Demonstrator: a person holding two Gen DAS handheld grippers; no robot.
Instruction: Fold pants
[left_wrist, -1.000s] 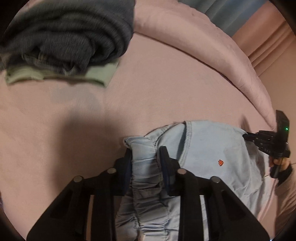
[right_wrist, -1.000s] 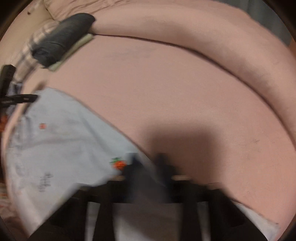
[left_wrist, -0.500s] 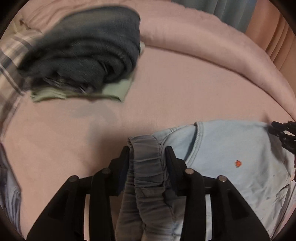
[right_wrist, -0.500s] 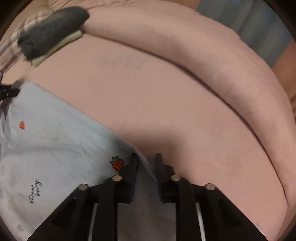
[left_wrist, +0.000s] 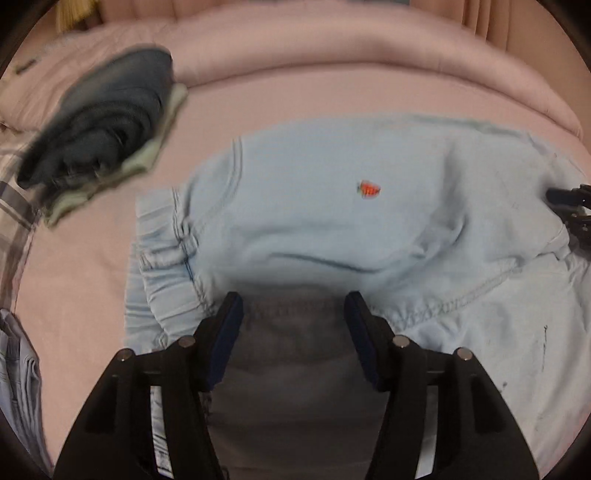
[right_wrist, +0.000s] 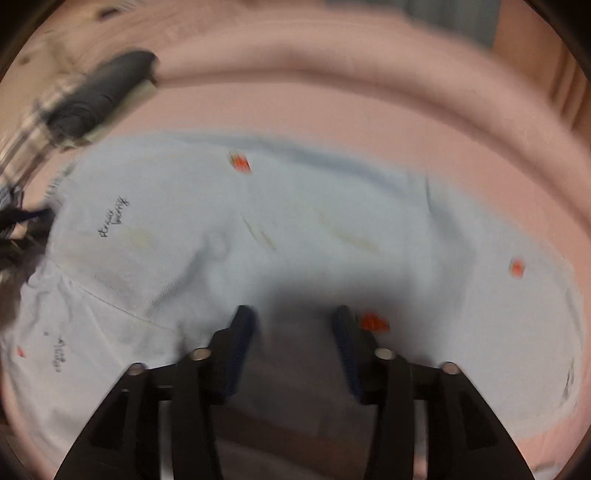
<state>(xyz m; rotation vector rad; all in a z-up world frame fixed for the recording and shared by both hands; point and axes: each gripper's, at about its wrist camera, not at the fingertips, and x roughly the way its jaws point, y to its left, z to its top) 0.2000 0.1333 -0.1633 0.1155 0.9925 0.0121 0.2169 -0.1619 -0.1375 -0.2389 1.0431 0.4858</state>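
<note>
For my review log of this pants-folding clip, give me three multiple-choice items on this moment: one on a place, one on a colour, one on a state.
1. Where does the dark folded garment lie relative to the light blue pants?
A. up and to the left, on the pink bedding
B. on top of the pants
C. between a gripper's fingers

2. What colour are the small printed motifs on the pants?
A. green
B. red-orange
C. black

3. How do the left gripper and right gripper stand?
A. both clamped on fabric
B. only one open
C. both apart, jaws opening, pads clear of the cloth

Answers: 1 A, it sits apart on the bedding; 2 B, the strawberry prints show red-orange; 3 C, a clear gap shows between each pair of pads.
</note>
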